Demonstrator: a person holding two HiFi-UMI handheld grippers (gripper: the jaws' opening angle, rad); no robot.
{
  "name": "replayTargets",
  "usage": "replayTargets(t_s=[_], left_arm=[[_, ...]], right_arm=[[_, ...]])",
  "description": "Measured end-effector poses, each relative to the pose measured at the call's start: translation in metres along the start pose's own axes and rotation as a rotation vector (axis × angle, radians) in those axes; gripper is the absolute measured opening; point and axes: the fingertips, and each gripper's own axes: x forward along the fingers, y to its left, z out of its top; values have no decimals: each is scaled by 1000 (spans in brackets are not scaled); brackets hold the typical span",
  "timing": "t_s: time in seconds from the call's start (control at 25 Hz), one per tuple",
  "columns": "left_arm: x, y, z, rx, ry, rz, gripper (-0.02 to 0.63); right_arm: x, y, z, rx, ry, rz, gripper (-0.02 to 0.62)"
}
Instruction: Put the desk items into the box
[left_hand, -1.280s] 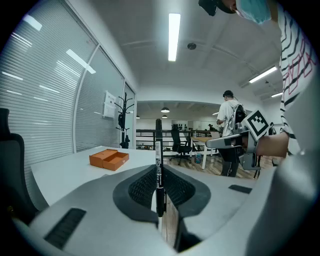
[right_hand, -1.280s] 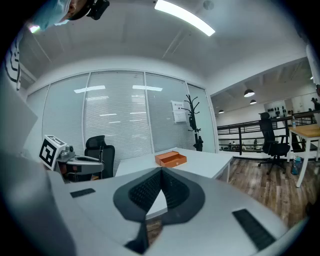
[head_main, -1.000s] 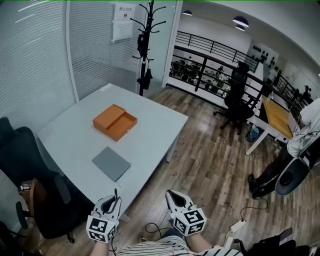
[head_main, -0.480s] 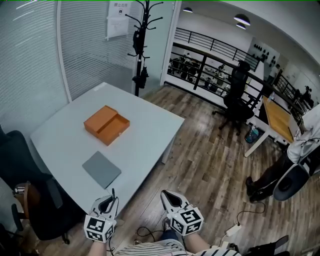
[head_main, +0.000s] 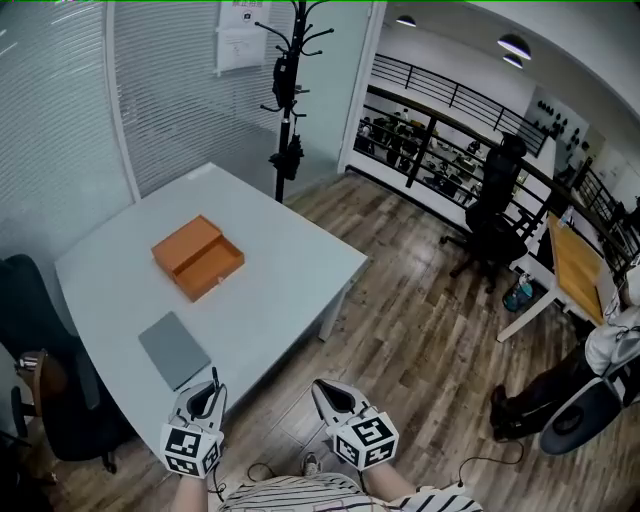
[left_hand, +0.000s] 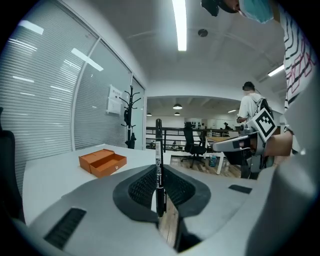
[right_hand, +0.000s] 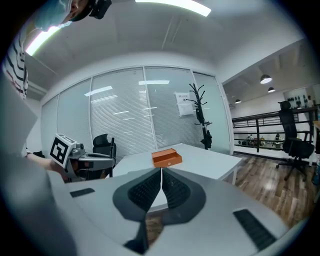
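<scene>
Left gripper (left_hand: 159, 189) is clamped on a black pen (left_hand: 159, 167). The jaws are nearly together with just the pen's width between them, and the pen stands upright, poking well past the jaw tips. There's a pale printed band partway up the barrel. In the head view this gripper (head_main: 207, 396) sits right at the near edge of the desk (head_main: 290, 285).

Right gripper (right_hand: 161, 186) is pinched together with nothing in it, and it's off the desk, over the wood floor beside the left one (head_main: 335, 396).

The orange box (head_main: 198, 257) sits around the middle of the desk, lid off and lying right next to it, both halves open-side up. A flat grey pad (head_main: 174, 349) lies between the box and the near edge, apart from both.
</scene>
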Motion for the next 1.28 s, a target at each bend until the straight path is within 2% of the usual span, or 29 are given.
replayTargets(t_s=[0.2,0.36,0.6,0.96,1.28], left_arm=[[30,-18,7,-29,1,98,53],[42,-32,5,-40,17,137,52],[54,-17,4,-66,38,201,53],[106,34,25,-58,23,184,52],[160,86,56,-34,-11,131,52]], right_arm=[[7,-44,11,-29,12,96,28],[13,-70,17,-34,14,137,28],[34,-86,17,0,23,176,28],[91,-105,37,11,22,157,28],[157,-120,70,-3,-5,131,28]])
